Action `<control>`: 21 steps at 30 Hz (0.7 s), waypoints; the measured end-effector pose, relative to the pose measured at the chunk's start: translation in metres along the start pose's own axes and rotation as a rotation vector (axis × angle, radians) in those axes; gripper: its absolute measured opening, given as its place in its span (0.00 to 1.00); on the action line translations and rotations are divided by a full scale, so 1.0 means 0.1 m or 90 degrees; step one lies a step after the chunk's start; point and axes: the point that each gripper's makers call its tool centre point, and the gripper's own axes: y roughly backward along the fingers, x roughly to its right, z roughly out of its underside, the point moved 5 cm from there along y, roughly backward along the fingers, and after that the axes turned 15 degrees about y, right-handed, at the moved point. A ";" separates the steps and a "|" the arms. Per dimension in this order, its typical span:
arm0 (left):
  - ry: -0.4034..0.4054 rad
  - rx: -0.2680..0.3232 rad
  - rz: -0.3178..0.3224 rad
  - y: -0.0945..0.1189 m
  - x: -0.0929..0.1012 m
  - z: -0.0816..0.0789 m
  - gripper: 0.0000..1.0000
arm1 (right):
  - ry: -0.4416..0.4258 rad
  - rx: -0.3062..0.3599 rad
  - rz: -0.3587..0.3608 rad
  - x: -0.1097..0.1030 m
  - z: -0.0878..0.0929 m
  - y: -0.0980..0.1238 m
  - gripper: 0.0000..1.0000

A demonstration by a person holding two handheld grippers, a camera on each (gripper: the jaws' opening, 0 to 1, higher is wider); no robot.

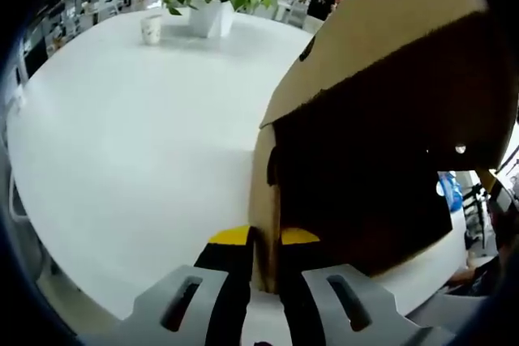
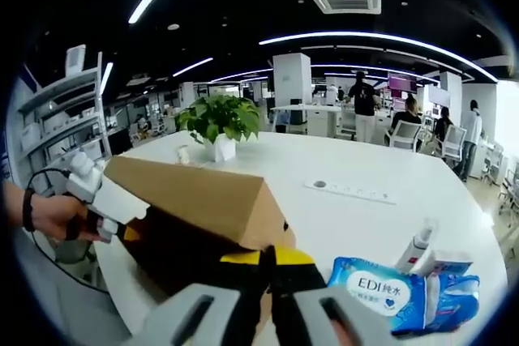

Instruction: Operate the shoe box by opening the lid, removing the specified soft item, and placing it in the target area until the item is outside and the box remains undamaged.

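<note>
Lid-opening step judged underway: shoe box (image 1: 381, 119) wall was pinched by left gripper (image 1: 265, 241), lower centre; right gripper (image 2: 272, 261) clamped box corner. Next: lid lifted w/o tearing.

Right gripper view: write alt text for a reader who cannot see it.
The right tool is shut on a corner of a brown cardboard shoe box on a white table, while the left tool, in a person's hand, meets the box's far end. A blue wipes pack lies to the right, a potted plant behind.
</note>
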 end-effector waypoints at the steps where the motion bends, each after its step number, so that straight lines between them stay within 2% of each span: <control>1: 0.000 -0.002 0.001 0.00 0.00 0.00 0.09 | -0.001 0.000 0.000 0.00 0.01 -0.01 0.00; 9: -0.008 -0.014 0.001 0.03 0.02 0.03 0.09 | -0.008 -0.006 0.000 -0.03 0.08 0.03 0.00; 15: -0.010 -0.023 0.000 0.04 0.02 0.04 0.09 | -0.033 -0.008 0.006 -0.04 0.14 0.04 0.00; 21: -0.035 -0.035 0.000 0.06 0.03 0.05 0.10 | -0.055 -0.025 0.004 -0.06 0.26 0.06 0.00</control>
